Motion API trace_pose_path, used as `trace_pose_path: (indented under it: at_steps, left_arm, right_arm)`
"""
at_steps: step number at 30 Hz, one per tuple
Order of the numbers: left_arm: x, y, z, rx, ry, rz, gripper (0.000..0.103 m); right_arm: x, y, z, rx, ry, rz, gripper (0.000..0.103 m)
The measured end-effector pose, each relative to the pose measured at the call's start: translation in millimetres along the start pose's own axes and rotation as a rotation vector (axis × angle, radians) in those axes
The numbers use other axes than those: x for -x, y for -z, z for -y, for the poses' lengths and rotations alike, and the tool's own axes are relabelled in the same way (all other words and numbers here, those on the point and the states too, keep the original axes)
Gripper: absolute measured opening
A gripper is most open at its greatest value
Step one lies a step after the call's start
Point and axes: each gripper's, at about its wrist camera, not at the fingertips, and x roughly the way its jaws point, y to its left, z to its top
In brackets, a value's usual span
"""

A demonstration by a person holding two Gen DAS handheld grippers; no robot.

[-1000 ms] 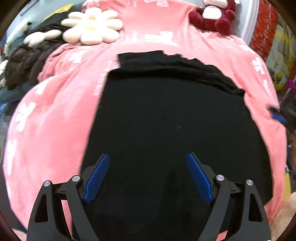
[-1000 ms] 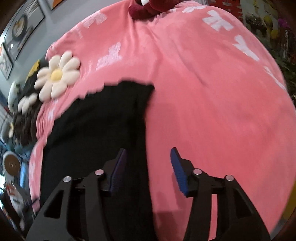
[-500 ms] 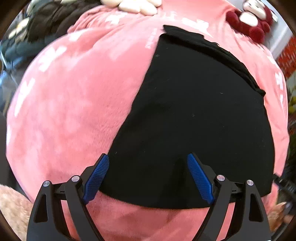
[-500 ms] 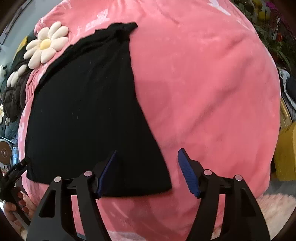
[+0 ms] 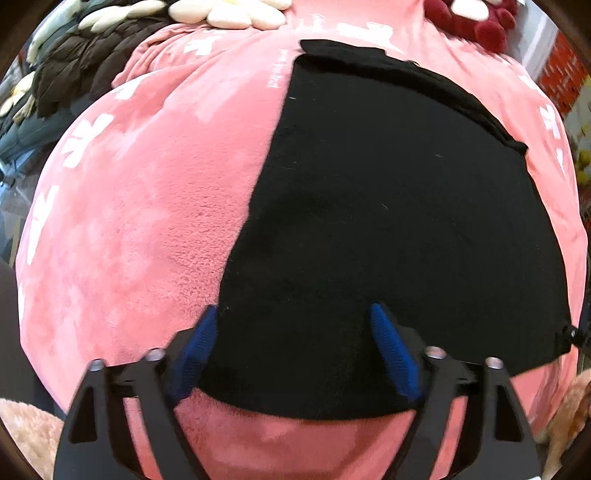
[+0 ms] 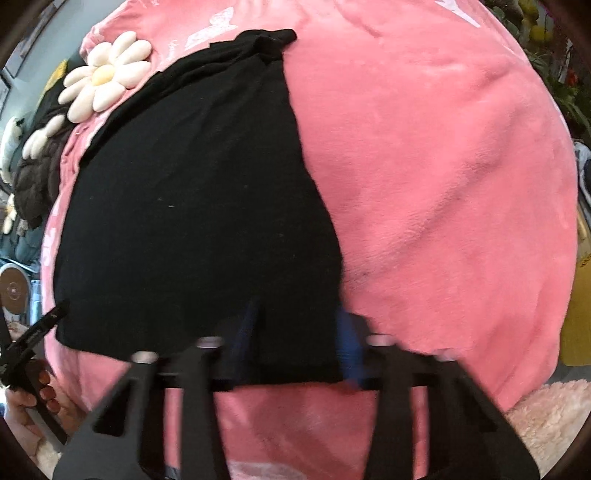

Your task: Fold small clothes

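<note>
A black garment (image 5: pixel 388 221) lies flat on a pink blanket (image 5: pixel 140 206), with a folded band along its far edge. It also shows in the right wrist view (image 6: pixel 192 206). My left gripper (image 5: pixel 291 325) is open, its blue pads straddling the garment's near left corner. My right gripper (image 6: pixel 299 325) is open over the garment's near right corner; the fingers are blurred. The left gripper's tip (image 6: pixel 40 328) shows at the left edge of the right wrist view.
A daisy-shaped cushion (image 6: pixel 103 75) and a dark quilted item (image 5: pixel 88 62) lie at the far left. A dark red plush toy (image 5: pixel 476 18) sits at the far right. A fluffy beige rug (image 6: pixel 546 417) lies below the bed edge.
Both grippers have drawn back from the garment's far part to its near edge and come down closer. Each open gripper now straddles a near corner.
</note>
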Motion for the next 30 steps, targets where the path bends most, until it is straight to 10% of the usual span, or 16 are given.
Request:
trace_pose_path:
  at_steps: [7,15,17,19,23,28,30]
  left_arm:
    - [8.1,2.0,13.9,-0.079,0.032,-0.003,0.019]
    - [12.0,5.7,13.4,-0.070,0.034,0.007,0.019]
    - [13.2,6.1,11.9,-0.057,0.021,0.005,0.027]
    - [13.0,5.5,7.1,-0.021,0.020,-0.001,0.061]
    - [14.4,-0.4,-11.1,0.088,-0.011,0.036,0.074]
    - [-0.5,-3.4,-7.1,0.055,0.033,0.006,0.069]
    - [3.6,-4.4,-1.4,0.017,0.075,0.002,0.035]
  right_arm:
    - [3.6,3.7,-15.0,0.059,-0.007,0.014,0.005]
    - [0.5,3.4,-7.0,0.004,-0.032,0.004,0.008]
    - [-0.2,3.6,-7.5,0.002,-0.030,0.001,0.009]
    - [-1.4,3.2,-6.7,-0.008,-0.037,-0.005,0.010]
    - [-4.8,2.6,-5.6,-0.026,-0.052,-0.009,0.014]
    - [-7.3,0.7,-8.0,-0.031,-0.069,-0.005,0.017]
    - [-2.7,-2.0,-4.7,-0.061,-0.106,-0.005,0.005]
